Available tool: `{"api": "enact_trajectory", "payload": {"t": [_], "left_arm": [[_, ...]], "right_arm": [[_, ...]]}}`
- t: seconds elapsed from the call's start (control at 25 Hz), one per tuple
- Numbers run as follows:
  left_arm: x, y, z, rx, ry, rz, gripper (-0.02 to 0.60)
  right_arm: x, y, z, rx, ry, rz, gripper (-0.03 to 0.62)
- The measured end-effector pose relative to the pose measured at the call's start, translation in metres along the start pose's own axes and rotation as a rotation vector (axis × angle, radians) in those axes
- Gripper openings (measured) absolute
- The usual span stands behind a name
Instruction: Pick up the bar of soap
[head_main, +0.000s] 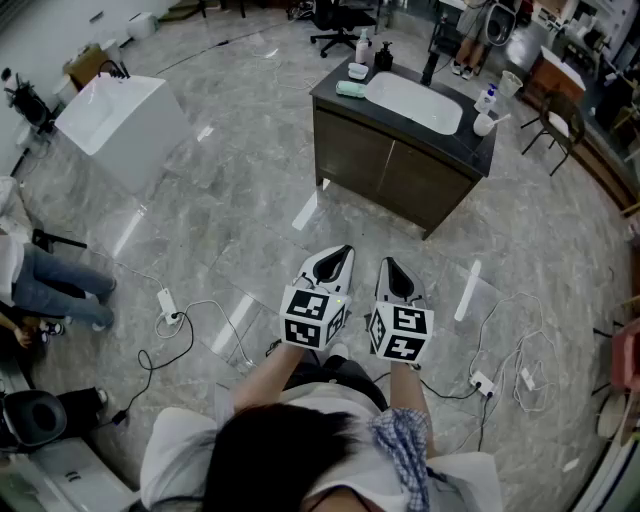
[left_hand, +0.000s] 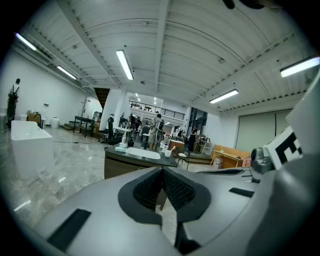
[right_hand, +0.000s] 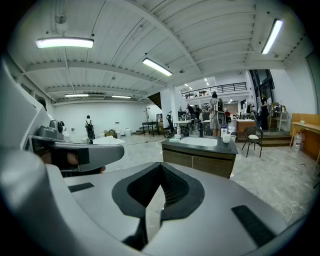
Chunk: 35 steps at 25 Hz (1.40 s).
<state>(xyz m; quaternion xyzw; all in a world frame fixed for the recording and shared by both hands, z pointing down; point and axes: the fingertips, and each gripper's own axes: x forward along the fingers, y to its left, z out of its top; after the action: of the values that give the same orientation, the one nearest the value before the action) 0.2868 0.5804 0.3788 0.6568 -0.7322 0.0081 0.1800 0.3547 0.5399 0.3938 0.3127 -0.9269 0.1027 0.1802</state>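
Soap bar (head_main: 350, 89) x1; L gripper (head_main: 343, 252), R gripper (head_main: 389, 264) (x2) shut.

Counted across the floor and the bench
Two tools, the left tool (head_main: 340, 255) and the right tool (head_main: 390, 268); one dark bench (head_main: 395, 165) with one white sink (head_main: 415, 102); on the bench one pale green bar of soap (head_main: 350, 89), one white dish (head_main: 357, 70), one black tap (head_main: 431, 55), one white cup (head_main: 483, 124) and three bottles, namely a white bottle (head_main: 362, 44), a dark bottle (head_main: 384, 57) and a blue-capped bottle (head_main: 487, 98); one white tub (head_main: 120, 125) standing apart; two power strips on the floor, a left power strip (head_main: 167, 303) and a right power strip (head_main: 482, 381); two chairs, an office chair (head_main: 340, 20) and a dark chair (head_main: 560, 125) beyond the bench
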Motion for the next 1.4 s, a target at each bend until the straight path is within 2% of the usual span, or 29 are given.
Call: {"api": "enact_trajectory", "payload": {"t": [0.32, 0.88, 1.4], "left_arm": [[0.017, 0.001, 0.019, 0.068, -0.042, 0.013, 0.011], [0.043, -0.013, 0.012, 0.060, -0.027, 0.059, 0.011], [0.083, 0.020, 0.017, 0.043, -0.022, 0.057, 0.011]], "right_arm": [[0.017, -0.009, 0.020, -0.018, -0.051, 0.013, 0.014], [0.030, -0.035, 0.018, 0.011, -0.041, 0.073, 0.014], [0.078, -0.038, 0.028, -0.011, -0.033, 0.070, 0.014]]}}
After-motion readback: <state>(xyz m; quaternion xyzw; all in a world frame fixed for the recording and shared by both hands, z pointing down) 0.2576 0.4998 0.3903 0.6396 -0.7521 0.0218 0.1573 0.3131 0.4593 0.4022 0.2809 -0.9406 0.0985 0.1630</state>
